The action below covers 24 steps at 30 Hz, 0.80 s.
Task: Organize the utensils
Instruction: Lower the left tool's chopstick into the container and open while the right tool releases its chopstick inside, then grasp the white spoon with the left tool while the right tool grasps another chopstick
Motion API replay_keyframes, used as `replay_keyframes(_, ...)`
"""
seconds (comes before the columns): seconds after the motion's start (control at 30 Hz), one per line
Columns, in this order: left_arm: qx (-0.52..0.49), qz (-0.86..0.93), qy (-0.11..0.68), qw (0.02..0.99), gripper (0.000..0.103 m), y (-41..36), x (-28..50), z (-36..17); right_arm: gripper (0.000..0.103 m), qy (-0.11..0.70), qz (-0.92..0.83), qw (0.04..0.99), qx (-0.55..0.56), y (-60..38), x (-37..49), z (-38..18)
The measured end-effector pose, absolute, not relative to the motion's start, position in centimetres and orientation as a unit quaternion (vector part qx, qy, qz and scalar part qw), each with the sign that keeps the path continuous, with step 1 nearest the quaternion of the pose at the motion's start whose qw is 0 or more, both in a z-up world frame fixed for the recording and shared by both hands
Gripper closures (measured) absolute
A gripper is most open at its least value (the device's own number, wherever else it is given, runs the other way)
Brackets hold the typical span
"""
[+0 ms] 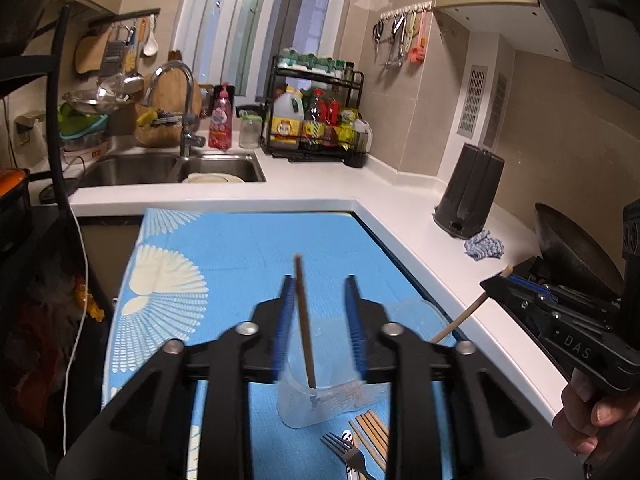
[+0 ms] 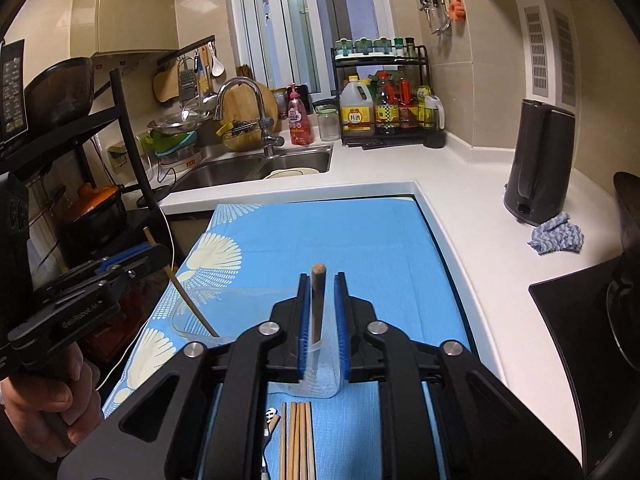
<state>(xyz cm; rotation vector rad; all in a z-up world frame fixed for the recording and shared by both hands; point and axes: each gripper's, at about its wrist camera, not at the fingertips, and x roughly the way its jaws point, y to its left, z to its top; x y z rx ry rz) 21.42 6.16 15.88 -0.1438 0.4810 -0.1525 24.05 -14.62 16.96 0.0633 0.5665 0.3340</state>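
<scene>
**K:** Between the jaws of the left gripper (image 1: 319, 282) stood the first chopstick (image 1: 304, 320). It leaned on the left pad with a plain gap to the right pad, so I logged those jaws as apart. Its lower end sat inside the clear container (image 1: 332, 404), just below and behind the fingertips.

**M:** And the right gripper (image 2: 322, 278)?

**K:** Its jaws were drawn close about the second chopstick (image 2: 318, 304), which was upright with its foot in the same container, under the pads. A sliver of gap showed on one side (fisheye, so I would not swear to it). I could not tell whether they gripped.

**M:** Judgement on the step?

**K:** Dropping sticks into the container. To do it well, I would let each foot touch the floor before the pads parted fully. Then I would lift straight up along the stick, so no pad dragged the top sideways. The container looked light and thin-walled, and a sideways nudge from either jaw could have tipped it.

**M:** What remained?

**K:** Below the right jaws, nearer the wrist, the loose chopsticks (image 2: 298, 440) lay side by side on the blue cloth (image 2: 360, 240). A fork (image 1: 346, 450) lay beside them.
</scene>
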Motion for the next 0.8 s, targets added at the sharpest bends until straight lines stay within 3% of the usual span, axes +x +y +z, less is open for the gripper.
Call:
replay_keyframes(0.07, -0.068, -0.069, 0.226, 0.969, 0.064, 6.2, 20.6, 16.8, 0.07, 0.277, 0.158, 0.947, 0.027, -14.8, 23.4, 17.3)
replay_keyframes(0.17, -0.067, -0.065, 0.208, 0.974, 0.057, 6.3, 19.0, 18.3, 0.064, 0.274, 0.152, 0.95, 0.022, -15.2, 22.2, 17.9)
replay_keyframes(0.47, -0.055, -0.052, 0.171, 0.982, 0.055, 6.1, 13.7, 20.4, 0.063, 0.249, 0.133, 0.959, 0.024, -17.1, 17.2, 19.3)
replay_keyframes(0.8, -0.047, -0.049, 0.177, 0.982, 0.055, 6.0, 7.3, 16.9, 0.063, 0.218, 0.134, 0.965, 0.05, -19.7, 10.1, 18.0)
